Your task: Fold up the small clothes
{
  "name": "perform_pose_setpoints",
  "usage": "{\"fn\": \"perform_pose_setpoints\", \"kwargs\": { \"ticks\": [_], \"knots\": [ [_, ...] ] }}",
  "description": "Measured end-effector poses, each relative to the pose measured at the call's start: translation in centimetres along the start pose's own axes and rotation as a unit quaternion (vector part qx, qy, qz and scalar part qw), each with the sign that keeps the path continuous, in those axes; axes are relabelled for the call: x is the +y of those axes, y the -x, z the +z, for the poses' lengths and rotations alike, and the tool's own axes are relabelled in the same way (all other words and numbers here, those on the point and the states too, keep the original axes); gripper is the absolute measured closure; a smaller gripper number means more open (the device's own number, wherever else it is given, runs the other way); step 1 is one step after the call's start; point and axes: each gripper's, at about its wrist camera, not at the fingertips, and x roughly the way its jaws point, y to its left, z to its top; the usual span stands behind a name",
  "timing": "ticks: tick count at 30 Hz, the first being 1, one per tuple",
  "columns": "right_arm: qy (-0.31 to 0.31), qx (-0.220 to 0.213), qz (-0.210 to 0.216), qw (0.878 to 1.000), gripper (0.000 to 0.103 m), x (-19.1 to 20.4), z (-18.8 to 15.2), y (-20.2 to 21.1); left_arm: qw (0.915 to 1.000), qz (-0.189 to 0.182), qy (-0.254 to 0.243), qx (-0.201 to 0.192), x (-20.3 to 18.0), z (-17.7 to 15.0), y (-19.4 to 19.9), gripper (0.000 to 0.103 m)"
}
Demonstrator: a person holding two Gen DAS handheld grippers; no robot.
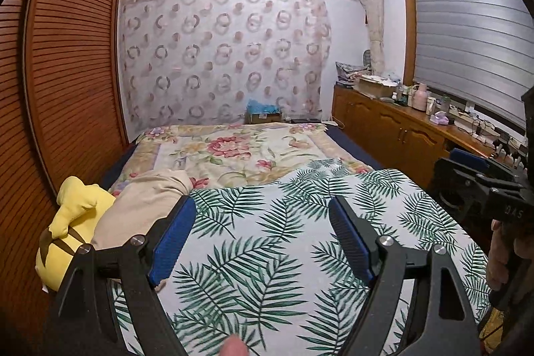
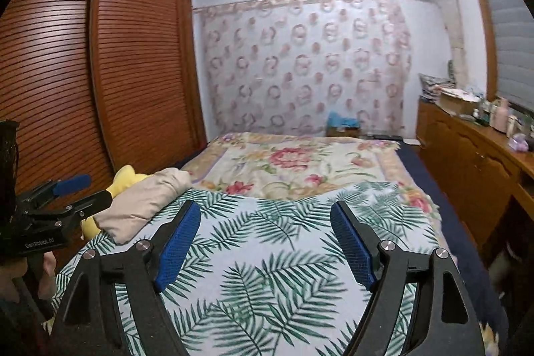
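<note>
Both tongs empty (wide apart); beige garment (image 1: pixel 147 206) lies forward-left, untouched.

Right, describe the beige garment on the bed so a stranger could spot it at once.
Start at the bed, where a palm-leaf sheet covers the near end. Go to its left edge, beside the slatted wooden wardrobe. The beige garment lies there in a rumpled heap against a yellow plush toy; it is the only plain, unpatterned cloth on the bed.

Right gripper (image 2: pixel 265 222), jaws apart, above leaf-print sheet (image 2: pixel 267 272).
</note>
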Motion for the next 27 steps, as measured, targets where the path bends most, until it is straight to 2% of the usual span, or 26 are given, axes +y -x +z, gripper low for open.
{"fn": "perform_pose_setpoints", "kwargs": {
  "ticks": [4, 10, 27],
  "knots": [
    [-0.006, -0.004, -0.011, 1.000, 0.021, 0.8, -0.3, -0.1, 1.0000, 0.007, -0.005, 0.005, -0.6, -0.1, -0.1, 0.021],
    [-0.006, -0.007, -0.027, 1.000, 0.021, 1.4, -0.6, -0.5, 1.0000, -0.004, -0.002, 0.006, -0.7, -0.3, -0.1, 0.021],
    [-0.010, -0.009, -0.024, 1.000, 0.021, 0.0, -1.2, -0.3, 1.0000, 0.005, 0.006, 0.004, -0.1, -0.5, 0.0, 0.021]
  ]
}}
